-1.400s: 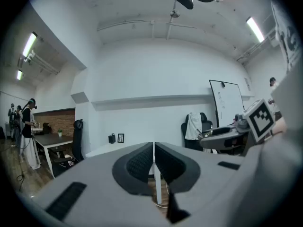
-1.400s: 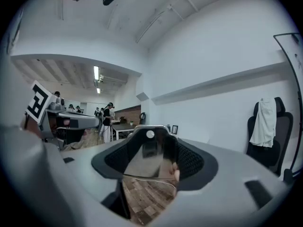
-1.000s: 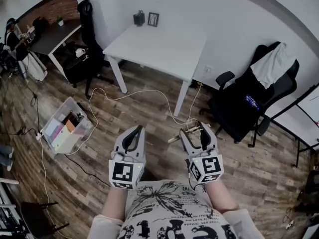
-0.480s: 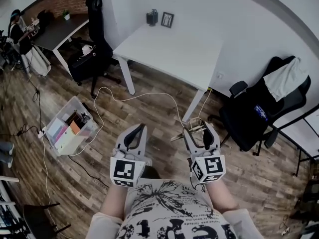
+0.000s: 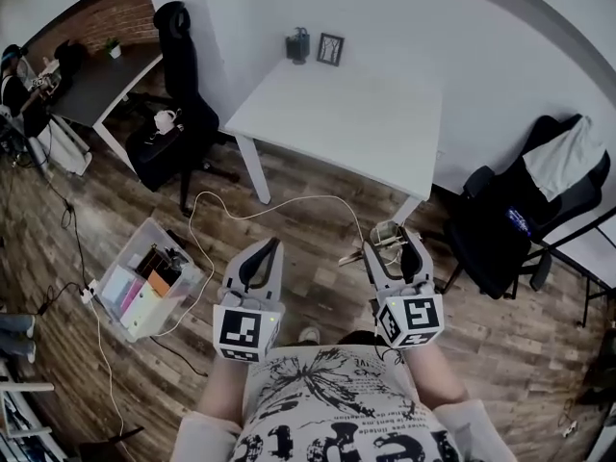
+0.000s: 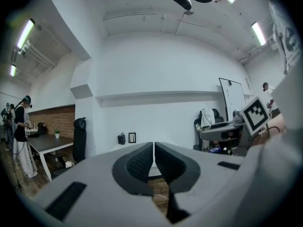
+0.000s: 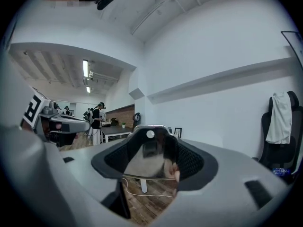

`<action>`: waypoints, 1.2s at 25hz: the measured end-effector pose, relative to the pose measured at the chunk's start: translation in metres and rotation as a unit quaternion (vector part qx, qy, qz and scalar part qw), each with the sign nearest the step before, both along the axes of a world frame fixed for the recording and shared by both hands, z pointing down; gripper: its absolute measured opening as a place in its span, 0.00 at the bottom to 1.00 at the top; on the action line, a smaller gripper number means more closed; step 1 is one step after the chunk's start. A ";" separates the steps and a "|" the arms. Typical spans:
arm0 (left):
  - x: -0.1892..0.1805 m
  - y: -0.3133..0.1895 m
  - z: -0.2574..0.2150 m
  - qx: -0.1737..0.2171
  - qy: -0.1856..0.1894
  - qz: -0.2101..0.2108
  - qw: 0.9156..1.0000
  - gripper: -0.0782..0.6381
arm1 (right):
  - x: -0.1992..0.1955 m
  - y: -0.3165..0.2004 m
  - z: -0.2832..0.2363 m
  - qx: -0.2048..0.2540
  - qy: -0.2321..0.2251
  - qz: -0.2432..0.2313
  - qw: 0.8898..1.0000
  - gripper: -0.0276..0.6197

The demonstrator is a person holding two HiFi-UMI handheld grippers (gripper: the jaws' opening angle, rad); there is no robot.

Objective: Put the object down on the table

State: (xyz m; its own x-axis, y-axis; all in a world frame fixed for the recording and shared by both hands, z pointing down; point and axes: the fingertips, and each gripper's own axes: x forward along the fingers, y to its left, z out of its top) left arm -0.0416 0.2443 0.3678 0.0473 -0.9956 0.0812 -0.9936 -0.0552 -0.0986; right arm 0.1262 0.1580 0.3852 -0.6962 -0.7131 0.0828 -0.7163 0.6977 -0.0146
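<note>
My right gripper [image 5: 390,246] is shut on a clear glass-like container [image 5: 384,236] with a pale wooden-looking piece sticking out to its left. In the right gripper view the see-through container [image 7: 150,157] fills the wide gap between the jaws, and both pads press on its sides. My left gripper [image 5: 261,251] is held beside it at waist height, shut and empty; in the left gripper view the left gripper [image 6: 154,151] has its pads touching. Both hang over the wooden floor, short of the white table [image 5: 366,123] ahead.
A small picture frame [image 5: 330,49] and a dark object [image 5: 298,44] stand at the table's far edge. Black office chairs stand left [image 5: 183,75] and right [image 5: 525,210] of the table. A clear storage box [image 5: 149,277] and a white cable [image 5: 279,205] lie on the floor.
The table has come closer and shifted in the head view as the person walks toward it. Both grippers keep their pose, the right still holding the container.
</note>
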 end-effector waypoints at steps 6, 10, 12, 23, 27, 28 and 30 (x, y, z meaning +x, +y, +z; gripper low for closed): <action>-0.038 -0.025 -0.003 -0.004 0.028 -0.009 1.000 0.13 | -0.040 -0.029 0.001 -0.009 0.015 0.005 1.000 0.47; -0.056 -0.052 0.008 -0.003 0.036 -0.010 0.999 0.13 | -0.058 -0.060 0.019 -0.025 0.016 0.016 0.999 0.48; -0.065 -0.071 0.011 -0.005 0.044 -0.011 0.999 0.13 | -0.067 -0.079 0.026 -0.032 0.013 0.018 0.999 0.48; -0.113 -0.240 0.016 -0.015 0.033 -0.002 0.999 0.13 | -0.105 -0.247 0.026 -0.029 0.010 0.033 0.999 0.48; -0.120 -0.309 0.014 -0.009 0.025 0.011 1.000 0.13 | -0.113 -0.310 0.025 -0.029 0.010 0.039 0.999 0.48; -0.120 -0.323 0.013 -0.007 0.025 0.013 1.000 0.13 | -0.114 -0.323 0.026 -0.030 0.011 0.040 0.999 0.48; -0.120 -0.349 0.011 -0.004 0.024 0.019 1.000 0.13 | -0.115 -0.347 0.027 -0.033 0.015 0.046 0.998 0.48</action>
